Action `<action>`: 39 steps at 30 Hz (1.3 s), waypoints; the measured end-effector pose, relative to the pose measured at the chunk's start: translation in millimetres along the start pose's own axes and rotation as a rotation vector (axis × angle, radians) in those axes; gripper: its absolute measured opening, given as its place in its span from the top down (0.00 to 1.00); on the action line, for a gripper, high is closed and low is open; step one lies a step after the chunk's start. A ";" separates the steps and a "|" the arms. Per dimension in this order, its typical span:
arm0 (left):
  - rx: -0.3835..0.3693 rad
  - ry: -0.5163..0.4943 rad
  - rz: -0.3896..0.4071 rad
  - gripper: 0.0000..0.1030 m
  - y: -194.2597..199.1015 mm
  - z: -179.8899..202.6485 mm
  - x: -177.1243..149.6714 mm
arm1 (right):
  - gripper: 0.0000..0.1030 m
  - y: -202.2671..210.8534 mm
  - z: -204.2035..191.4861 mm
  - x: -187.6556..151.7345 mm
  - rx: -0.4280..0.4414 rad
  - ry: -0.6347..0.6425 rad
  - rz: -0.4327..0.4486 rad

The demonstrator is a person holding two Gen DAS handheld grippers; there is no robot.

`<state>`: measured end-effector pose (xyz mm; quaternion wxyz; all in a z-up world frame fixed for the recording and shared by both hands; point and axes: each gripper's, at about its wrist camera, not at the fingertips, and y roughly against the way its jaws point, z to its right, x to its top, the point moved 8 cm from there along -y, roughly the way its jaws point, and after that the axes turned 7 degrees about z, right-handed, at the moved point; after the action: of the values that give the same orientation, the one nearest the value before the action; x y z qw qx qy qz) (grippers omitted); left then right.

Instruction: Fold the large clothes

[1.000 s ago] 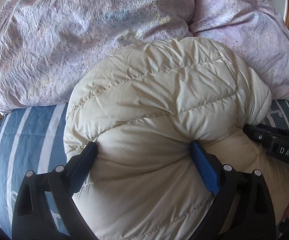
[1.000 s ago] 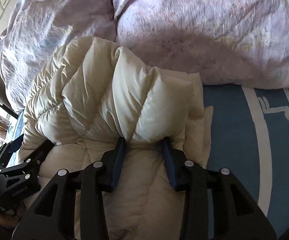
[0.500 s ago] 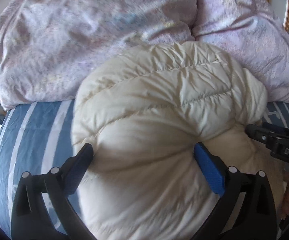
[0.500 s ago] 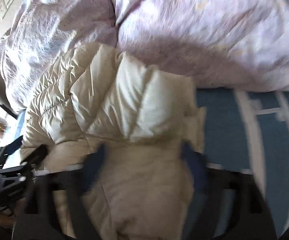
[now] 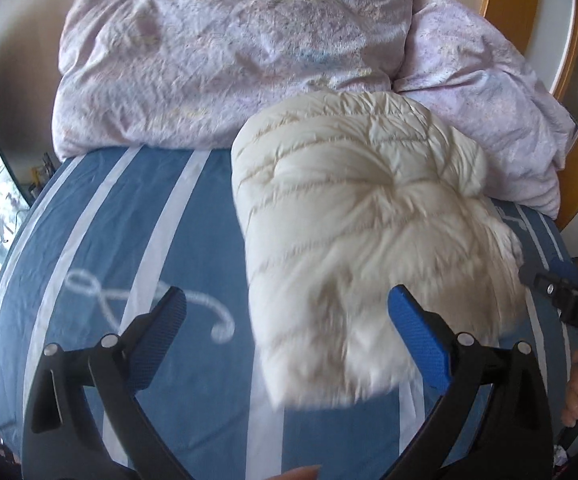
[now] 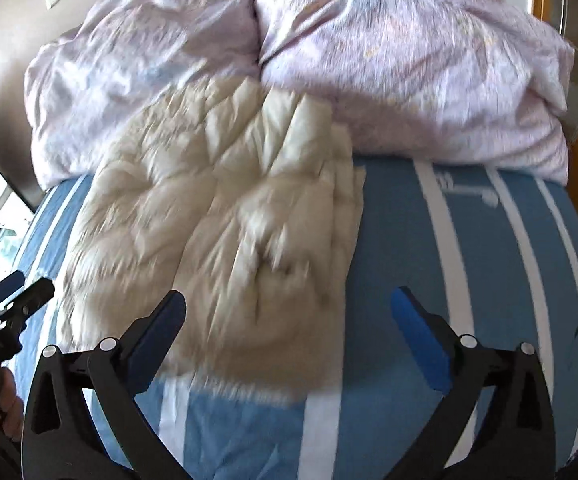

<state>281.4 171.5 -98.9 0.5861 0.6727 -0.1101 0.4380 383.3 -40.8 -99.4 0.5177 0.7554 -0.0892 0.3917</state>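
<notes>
Left hand-held gripper [image 5: 287, 326] spread empty, right hand-held gripper [image 6: 289, 326] opening, folded jacket [image 5: 361, 240] lengthwise toward duvet [image 5: 229, 48]

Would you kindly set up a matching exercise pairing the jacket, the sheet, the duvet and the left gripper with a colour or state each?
Things:
1. jacket
2. sheet
3. duvet
4. left gripper

Descriptions:
A. pale purple, crumpled
B. open, holding nothing
C. cream, quilted, folded
D. blue with white stripes

Pairs: 1-C, 2-D, 3-A, 4-B
</notes>
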 end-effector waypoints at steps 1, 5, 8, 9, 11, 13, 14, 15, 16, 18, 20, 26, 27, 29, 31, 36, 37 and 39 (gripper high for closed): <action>-0.003 -0.001 -0.002 0.02 3.5 -0.7 -3.6 | 0.01 6.2 -1.4 -11.9 0.006 -0.008 -0.016; -0.030 -0.020 -0.017 0.02 23.6 0.7 -25.5 | 0.01 16.9 -7.4 -35.5 0.015 -0.032 -0.047; -0.045 -0.045 -0.019 0.02 34.6 4.8 -37.1 | 0.01 30.8 -13.4 -54.1 0.016 -0.023 -0.059; -0.052 -0.054 -0.022 0.02 38.7 6.1 -41.9 | 0.01 33.4 -14.7 -57.5 0.013 -0.016 -0.063; -0.064 -0.059 -0.029 0.02 43.7 7.1 -49.0 | 0.01 41.5 -18.5 -67.9 0.007 0.001 -0.070; -0.074 -0.061 -0.037 0.02 49.0 6.4 -57.8 | 0.01 48.5 -21.5 -75.8 0.012 0.004 -0.076; -0.076 -0.062 -0.040 0.02 50.1 6.0 -60.2 | 0.01 51.5 -22.4 -79.3 0.013 0.003 -0.081; -0.078 -0.063 -0.044 0.02 52.2 4.9 -64.1 | 0.01 54.4 -23.4 -82.6 0.015 0.001 -0.084; -0.081 -0.062 -0.048 0.02 54.1 4.0 -67.3 | 0.01 59.0 -25.0 -87.3 0.018 -0.002 -0.086; -0.087 -0.061 -0.054 0.02 58.4 2.4 -73.4 | 0.01 64.0 -27.0 -92.1 0.018 -0.003 -0.086; -0.090 -0.060 -0.054 0.02 62.9 0.7 -78.2 | 0.01 69.9 -30.3 -97.5 0.018 -0.002 -0.081; -0.095 -0.059 -0.050 0.02 74.0 0.2 -87.0 | 0.01 80.5 -38.2 -106.3 0.023 -0.002 -0.064; -0.095 -0.059 -0.048 0.02 75.0 0.3 -87.8 | 0.01 81.4 -38.8 -107.1 0.024 -0.002 -0.062; -0.097 -0.057 -0.045 0.02 78.1 1.2 -89.9 | 0.01 83.5 -40.8 -109.3 0.030 -0.005 -0.059; -0.099 -0.056 -0.044 0.02 79.9 1.2 -91.7 | 0.01 84.8 -41.9 -111.0 0.033 -0.007 -0.059; -0.107 -0.043 -0.048 0.02 82.8 1.4 -97.1 | 0.01 88.2 -43.7 -114.5 0.041 -0.013 -0.052; -0.108 -0.039 -0.050 0.02 82.9 1.1 -98.1 | 0.01 88.9 -44.1 -115.1 0.041 -0.014 -0.049; -0.108 -0.031 -0.054 0.02 82.9 0.1 -99.4 | 0.01 90.2 -44.3 -115.9 0.042 -0.017 -0.046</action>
<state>167.8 111.2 -112.9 0.6314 0.6494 -0.1246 0.4051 234.0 -74.9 -107.4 0.5097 0.7713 -0.0680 0.3751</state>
